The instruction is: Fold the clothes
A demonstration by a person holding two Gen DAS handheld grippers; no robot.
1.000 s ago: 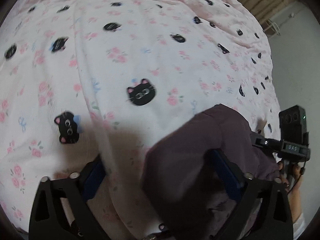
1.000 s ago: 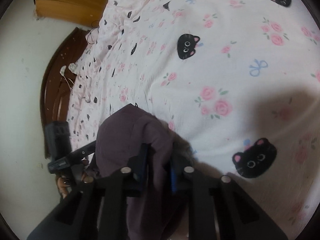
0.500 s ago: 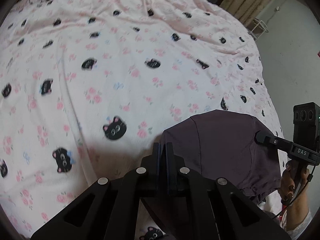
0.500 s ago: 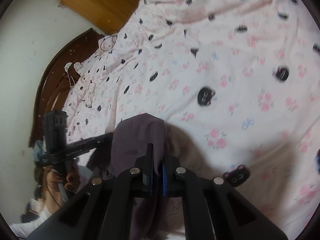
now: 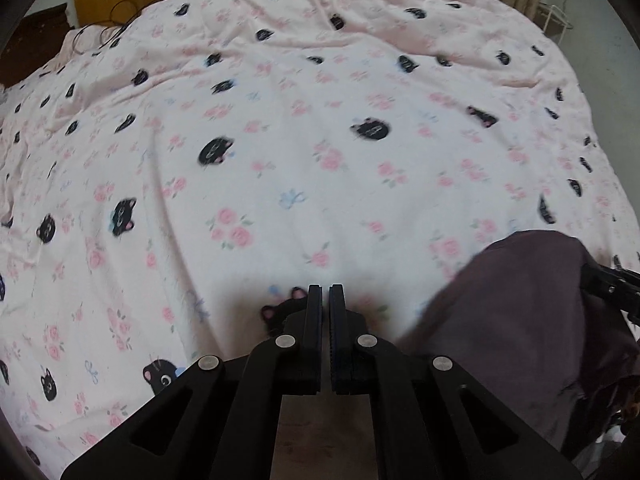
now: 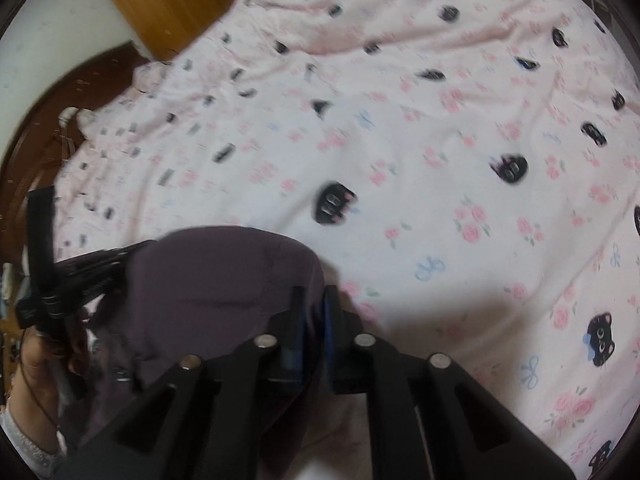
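Right wrist view shows the right hand-held gripper (image 6: 312, 300) clamped on the limp, light purple garment (image 6: 208, 280) sagging over the bed's (image 6: 440, 140) near left edge, best pinched at hems, while the left hand-held gripper (image 5: 325, 300) is pressed together empty.

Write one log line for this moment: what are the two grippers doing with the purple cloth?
left hand-held gripper: shut, empty | right hand-held gripper: shut on purple garment | garment: lifted over bedsheet | fold: not yet done

Home bedroom: bed under a pink cat-and-rose bedspread (image 5: 304, 168), dark curved wooden headboard (image 6: 60, 96) far left, plain wall (image 6: 48, 28).
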